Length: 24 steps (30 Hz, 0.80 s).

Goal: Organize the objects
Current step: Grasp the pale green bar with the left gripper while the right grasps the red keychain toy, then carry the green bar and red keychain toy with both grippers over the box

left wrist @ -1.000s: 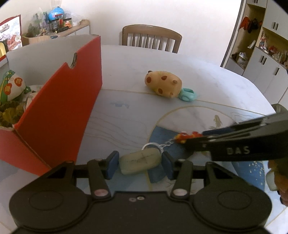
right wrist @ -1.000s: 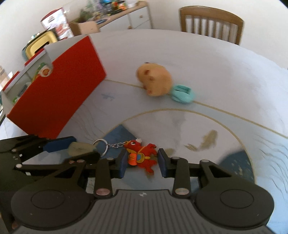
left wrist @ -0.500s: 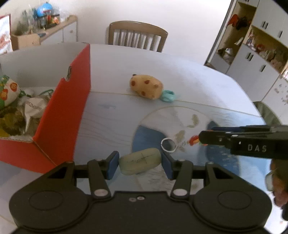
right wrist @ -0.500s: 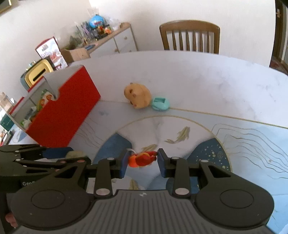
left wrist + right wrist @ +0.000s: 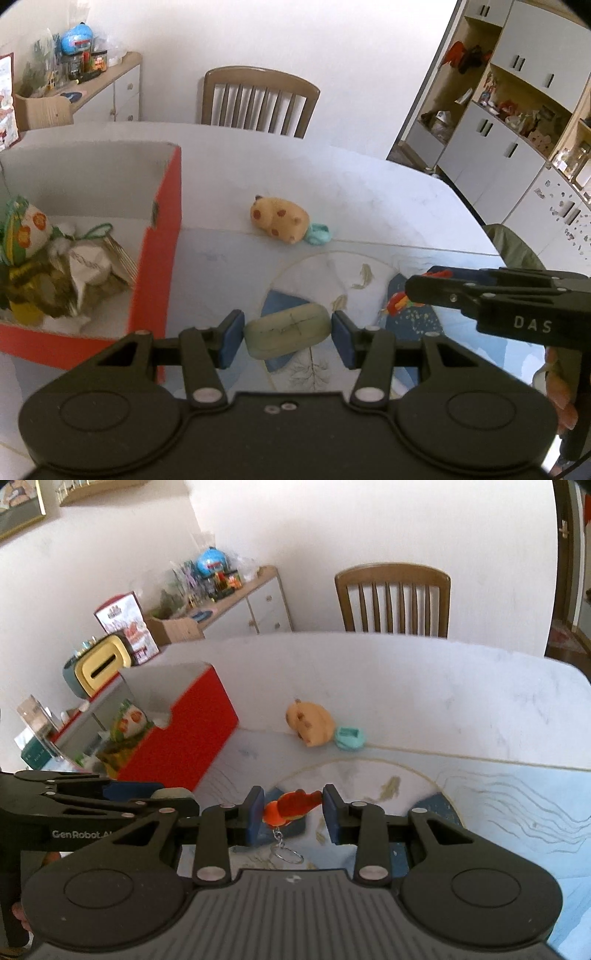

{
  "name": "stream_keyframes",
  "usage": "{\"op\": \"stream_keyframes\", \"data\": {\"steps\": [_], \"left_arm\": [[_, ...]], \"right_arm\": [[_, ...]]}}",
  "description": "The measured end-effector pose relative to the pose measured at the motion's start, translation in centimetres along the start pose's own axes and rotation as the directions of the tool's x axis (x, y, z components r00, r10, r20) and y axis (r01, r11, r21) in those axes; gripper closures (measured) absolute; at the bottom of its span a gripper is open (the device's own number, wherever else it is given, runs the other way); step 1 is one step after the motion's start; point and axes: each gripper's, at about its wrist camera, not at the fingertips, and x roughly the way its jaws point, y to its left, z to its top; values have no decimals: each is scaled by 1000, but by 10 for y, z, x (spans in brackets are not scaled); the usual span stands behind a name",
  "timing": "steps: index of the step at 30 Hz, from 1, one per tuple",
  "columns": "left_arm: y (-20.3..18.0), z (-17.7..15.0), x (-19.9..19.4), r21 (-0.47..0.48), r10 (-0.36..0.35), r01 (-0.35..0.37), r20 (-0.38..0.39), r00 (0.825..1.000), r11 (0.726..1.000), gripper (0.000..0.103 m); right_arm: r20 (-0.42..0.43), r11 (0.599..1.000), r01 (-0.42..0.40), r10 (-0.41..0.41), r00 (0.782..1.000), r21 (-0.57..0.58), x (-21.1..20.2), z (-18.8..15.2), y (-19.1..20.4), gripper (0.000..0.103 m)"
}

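aloft, left fingers (image 5: 287,334) clamped on pale green block (image 5: 286,331), right fingers (image 5: 294,810) on red keychain (image 5: 291,806)

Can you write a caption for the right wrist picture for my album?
Right claw holds a red keychain toy above the table.

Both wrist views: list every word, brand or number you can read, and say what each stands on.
"DAS": white letters on the right gripper body, seen in the left wrist view.
"GenRobot.AI": on the left gripper body, seen in the right wrist view; its last letters are partly hidden.
Red printed box by the sideboard: print too blurred to read.
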Motion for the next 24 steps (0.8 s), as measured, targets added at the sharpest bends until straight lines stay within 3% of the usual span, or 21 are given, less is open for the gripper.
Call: {"op": "stream_keyframes", "data": {"steps": [10,24], "left_arm": [[25,25,-39,17,-1,1,44,999,1000,53],[99,65,-80,27,79,-82,108,991,996,53]], "right_arm": [[49,1000,-14,15,999,-25,-16,21,41,70],[93,994,-50,59,994,-93,-3,60,125,70]]}}
